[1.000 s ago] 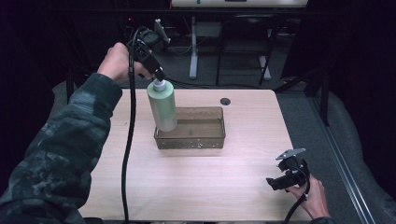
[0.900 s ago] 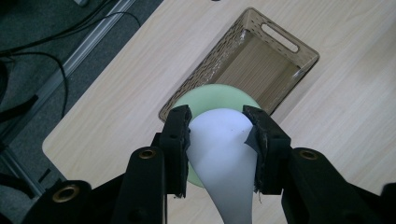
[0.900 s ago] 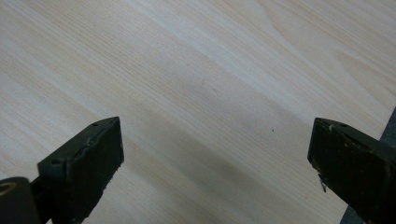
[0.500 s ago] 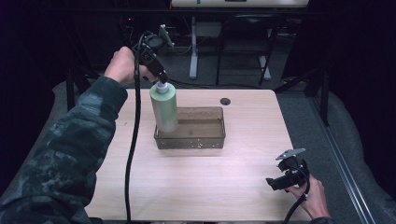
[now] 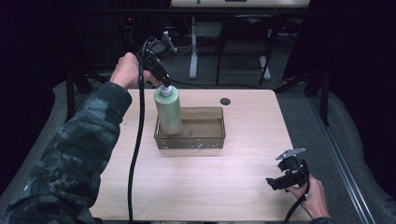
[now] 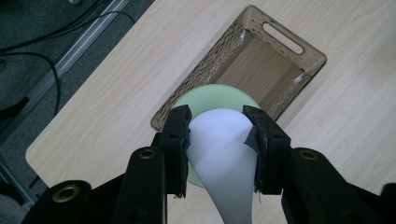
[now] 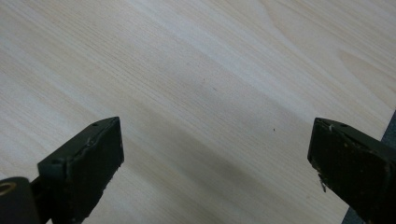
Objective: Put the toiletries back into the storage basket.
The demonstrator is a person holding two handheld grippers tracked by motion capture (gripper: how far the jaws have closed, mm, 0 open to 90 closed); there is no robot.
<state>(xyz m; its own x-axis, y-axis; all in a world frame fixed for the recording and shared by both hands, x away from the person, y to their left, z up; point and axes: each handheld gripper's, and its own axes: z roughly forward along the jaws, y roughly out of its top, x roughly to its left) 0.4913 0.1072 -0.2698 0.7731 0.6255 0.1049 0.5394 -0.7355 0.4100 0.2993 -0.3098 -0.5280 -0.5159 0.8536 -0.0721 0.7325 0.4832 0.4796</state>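
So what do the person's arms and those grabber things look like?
The left arm wears a dark, blotchy camouflage sleeve. The left gripper is black, with a thick black cable trailing down across the table. Its blocky black fingers have brass-coloured rivets. The right gripper is black too, topped by a grey three-cornered plate, with its own black cable.

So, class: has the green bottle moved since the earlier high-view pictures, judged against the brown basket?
Yes. The green bottle, held by its white cap in the left gripper, has sunk lower into the left end of the brown basket.
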